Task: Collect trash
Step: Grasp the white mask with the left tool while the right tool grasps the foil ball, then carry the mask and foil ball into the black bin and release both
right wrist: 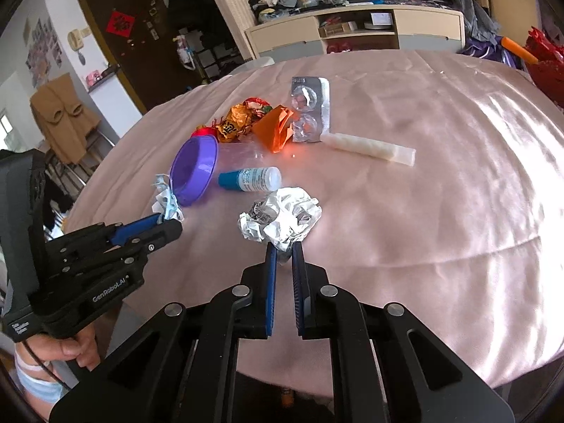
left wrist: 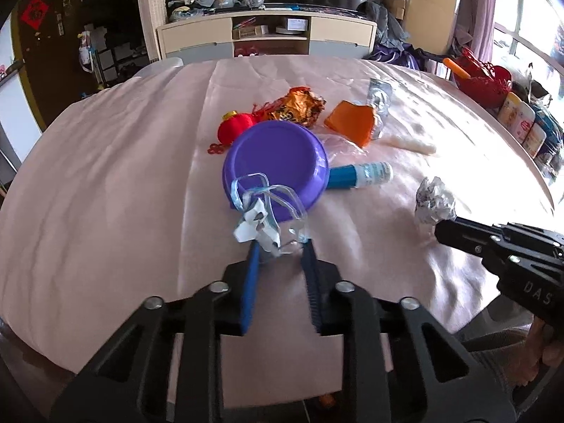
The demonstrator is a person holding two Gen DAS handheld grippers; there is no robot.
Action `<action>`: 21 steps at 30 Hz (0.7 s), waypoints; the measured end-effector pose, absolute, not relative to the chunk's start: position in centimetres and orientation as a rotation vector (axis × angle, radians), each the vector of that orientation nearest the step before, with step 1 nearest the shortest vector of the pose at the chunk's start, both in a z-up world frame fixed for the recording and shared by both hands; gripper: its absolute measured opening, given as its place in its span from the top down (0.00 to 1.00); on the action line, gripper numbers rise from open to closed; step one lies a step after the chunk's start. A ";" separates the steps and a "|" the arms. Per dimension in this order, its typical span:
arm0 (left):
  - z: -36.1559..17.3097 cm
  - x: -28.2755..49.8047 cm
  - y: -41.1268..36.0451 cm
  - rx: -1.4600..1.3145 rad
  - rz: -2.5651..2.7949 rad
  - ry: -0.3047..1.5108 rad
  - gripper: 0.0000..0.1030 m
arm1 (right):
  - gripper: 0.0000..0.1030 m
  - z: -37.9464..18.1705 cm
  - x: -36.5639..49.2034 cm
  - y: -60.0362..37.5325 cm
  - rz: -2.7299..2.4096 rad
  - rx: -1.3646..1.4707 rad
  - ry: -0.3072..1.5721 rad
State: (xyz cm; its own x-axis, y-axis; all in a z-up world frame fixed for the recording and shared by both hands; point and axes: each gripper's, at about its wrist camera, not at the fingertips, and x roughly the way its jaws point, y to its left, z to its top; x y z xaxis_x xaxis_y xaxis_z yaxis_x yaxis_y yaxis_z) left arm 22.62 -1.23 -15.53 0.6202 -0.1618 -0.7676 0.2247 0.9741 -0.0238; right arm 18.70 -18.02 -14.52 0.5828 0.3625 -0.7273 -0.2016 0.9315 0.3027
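A crumpled clear-and-blue wrapper (left wrist: 262, 218) lies against the near rim of a purple bowl (left wrist: 278, 162), and my left gripper (left wrist: 280, 246) is shut on its lower end. The right wrist view shows that wrapper (right wrist: 165, 204) at the left gripper (right wrist: 169, 220). My right gripper (right wrist: 283, 248) is shut on the bottom of a crumpled foil ball (right wrist: 282, 220). In the left wrist view the right gripper (left wrist: 440, 229) meets the foil ball (left wrist: 435, 204). Beyond lie a blue-capped bottle (right wrist: 250, 178), orange paper (right wrist: 275, 127), a snack wrapper (right wrist: 239, 120), a blister pack (right wrist: 310, 109) and a white stick (right wrist: 370, 148).
A pink cloth (left wrist: 105, 183) covers the round table. A red lantern ornament (left wrist: 236, 127) sits behind the bowl. A red basket (left wrist: 483, 81) and several bottles (left wrist: 525, 123) stand at the table's right edge. A cream cabinet (left wrist: 268, 35) is behind. A hand (right wrist: 70, 349) holds the left gripper.
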 end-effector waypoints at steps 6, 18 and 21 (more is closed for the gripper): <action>-14.7 20.1 -1.6 0.090 -0.247 0.869 0.89 | 0.90 -13.4 16.9 -19.4 0.347 0.221 0.881; -11.2 12.3 -2.4 0.079 -0.260 0.804 0.89 | 0.90 -9.9 10.4 -21.4 0.359 0.209 0.804; -11.2 10.6 -2.8 0.072 -0.272 0.805 0.89 | 0.90 -9.9 8.9 -21.8 0.360 0.201 0.800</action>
State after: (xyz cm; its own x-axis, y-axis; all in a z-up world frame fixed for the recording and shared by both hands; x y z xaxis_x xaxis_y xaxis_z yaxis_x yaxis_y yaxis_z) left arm 10.58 -2.76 -11.24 0.6600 -0.2130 -0.7204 0.2673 0.9628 -0.0398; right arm 8.86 -21.78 -9.86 0.6402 0.3883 -0.6628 -0.2383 0.9207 0.3092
